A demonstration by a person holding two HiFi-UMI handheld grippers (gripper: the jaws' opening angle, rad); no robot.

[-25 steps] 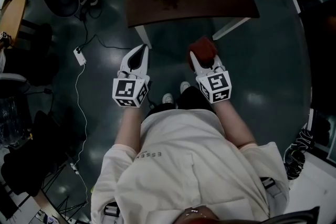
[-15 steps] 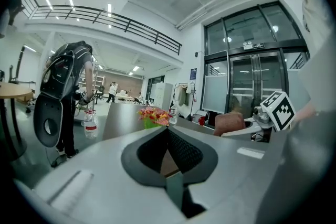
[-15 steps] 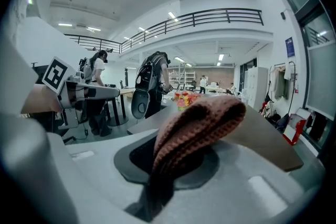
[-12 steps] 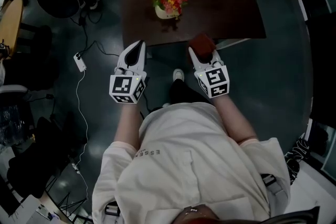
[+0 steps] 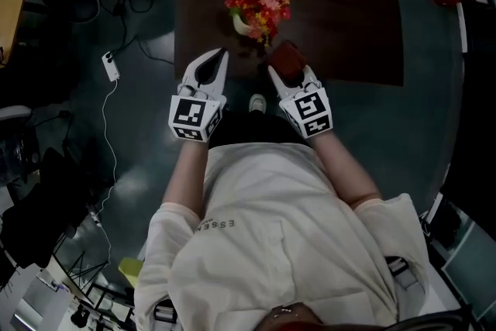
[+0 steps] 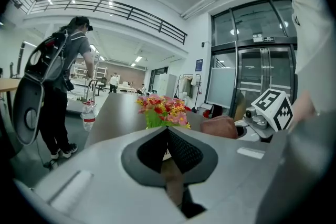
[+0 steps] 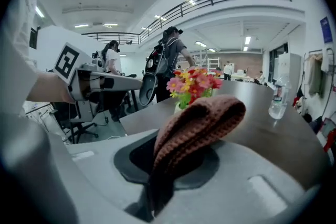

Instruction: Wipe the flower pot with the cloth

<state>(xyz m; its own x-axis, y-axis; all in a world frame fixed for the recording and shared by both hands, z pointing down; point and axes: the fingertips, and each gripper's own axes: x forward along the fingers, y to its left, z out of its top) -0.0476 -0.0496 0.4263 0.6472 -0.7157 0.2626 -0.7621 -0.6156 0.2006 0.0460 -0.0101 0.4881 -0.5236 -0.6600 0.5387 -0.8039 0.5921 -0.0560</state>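
1 soft cloth sat clamped in your right gripper; left gripper closed, empty; flower pot ahead looked tippy, hold its rim.

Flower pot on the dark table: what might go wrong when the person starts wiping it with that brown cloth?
The flower pot looks small under a tall bouquet, and the left gripper is shut, not steadying it: a push could tip it. The cloth bulges loosely from the right gripper, so rubbing might pull it free. It may also snag the blooms.
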